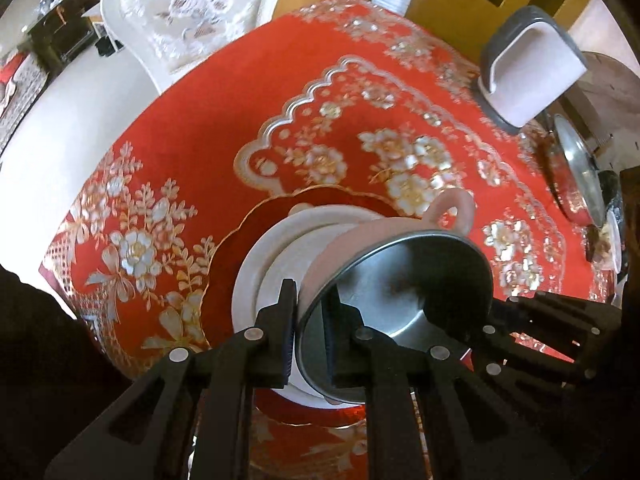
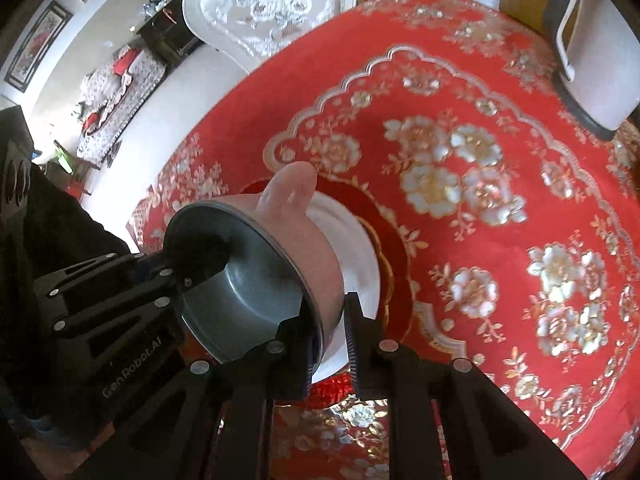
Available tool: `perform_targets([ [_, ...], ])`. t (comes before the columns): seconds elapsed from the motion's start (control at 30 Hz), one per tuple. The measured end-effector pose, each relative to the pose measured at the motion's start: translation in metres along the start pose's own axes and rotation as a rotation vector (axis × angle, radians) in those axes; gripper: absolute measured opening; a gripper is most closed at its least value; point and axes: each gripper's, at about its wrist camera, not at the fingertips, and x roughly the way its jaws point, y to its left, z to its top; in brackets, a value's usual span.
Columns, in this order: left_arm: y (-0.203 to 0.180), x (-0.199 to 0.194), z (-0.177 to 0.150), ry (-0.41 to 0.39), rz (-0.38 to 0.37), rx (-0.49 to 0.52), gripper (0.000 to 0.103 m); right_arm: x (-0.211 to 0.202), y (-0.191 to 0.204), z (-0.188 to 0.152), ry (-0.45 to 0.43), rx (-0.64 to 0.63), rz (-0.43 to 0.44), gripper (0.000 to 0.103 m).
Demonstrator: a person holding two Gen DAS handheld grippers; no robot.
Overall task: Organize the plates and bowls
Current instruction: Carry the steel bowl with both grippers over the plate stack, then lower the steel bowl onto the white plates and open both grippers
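Left wrist view first, going from the left edge across: a white embroidered chair back [image 1: 192, 12] stands behind the bench [image 1: 208, 120], which wears a red cloth with silver and gold flowers. Near the middle lies one red plate with a gilt scalloped rim [image 1: 232, 248], and on it a stack of white plates [image 1: 260, 256]; I count two, perhaps three, since the bowl covers much of them. Tilted over that stack is one pink bowl with a dark metal lining and a loop handle [image 1: 400, 280]. The left gripper [image 1: 310, 340] has its fingers pinched narrow across the bowl's near rim, one pad outside the pink wall and one inside. Just right of it the right gripper [image 1: 476, 332] reaches in over the opposite rim. Two grips on opposite sides would keep such a deep, tipped bowl from swinging, and it looks meant for the top of the pile, biggest dish lowest. Farther right a grey and white tub [image 1: 532, 72] leans on the cloth, and a shiny steel lid [image 1: 580, 176] sits at the edge. Right wrist view, left to right: the left gripper [image 2: 188, 276] comes in from the dark sleeve side, the bowl [image 2: 256, 276] hangs slanted above the white plates [image 2: 360, 248], and the right gripper [image 2: 330, 344] nips the lower rim, fingers narrow on the bowl wall
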Motion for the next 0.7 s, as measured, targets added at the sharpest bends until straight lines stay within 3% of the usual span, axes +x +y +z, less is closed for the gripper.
perform_targets([
  [0.2, 0.007, 0.019, -0.006, 0.024, 0.01, 0.003, 0.011, 0.018, 0.004, -0.004, 0.021, -0.003, -0.019, 0.018],
  [0.27, 0.008, 0.022, -0.007, 0.022, 0.014, 0.003, 0.011, 0.023, 0.003, -0.005, 0.031, 0.002, -0.013, 0.022],
  [0.33, 0.01, 0.022, -0.006, 0.006, 0.03, 0.001, 0.011, 0.021, 0.002, -0.006, 0.03, 0.009, 0.004, 0.034],
  [0.4, 0.011, 0.02, -0.004, -0.005, 0.038, 0.004, 0.013, 0.016, 0.002, -0.006, 0.016, 0.002, -0.005, 0.035],
  [0.47, 0.013, 0.018, -0.001, -0.022, 0.047, 0.003, 0.025, 0.011, 0.0, -0.006, 0.004, 0.0, -0.021, 0.035],
  [0.6, 0.013, 0.007, 0.001, -0.082, 0.089, 0.017, 0.038, -0.005, -0.006, -0.01, -0.027, 0.01, -0.019, 0.036],
  [0.67, 0.01, 0.001, 0.003, -0.11, 0.116, 0.031, 0.055, -0.015, -0.008, -0.015, -0.055, 0.01, -0.032, 0.041],
  [0.7, 0.008, -0.004, 0.004, -0.13, 0.12, 0.038, 0.058, -0.02, -0.009, -0.018, -0.071, 0.015, -0.04, 0.044],
])
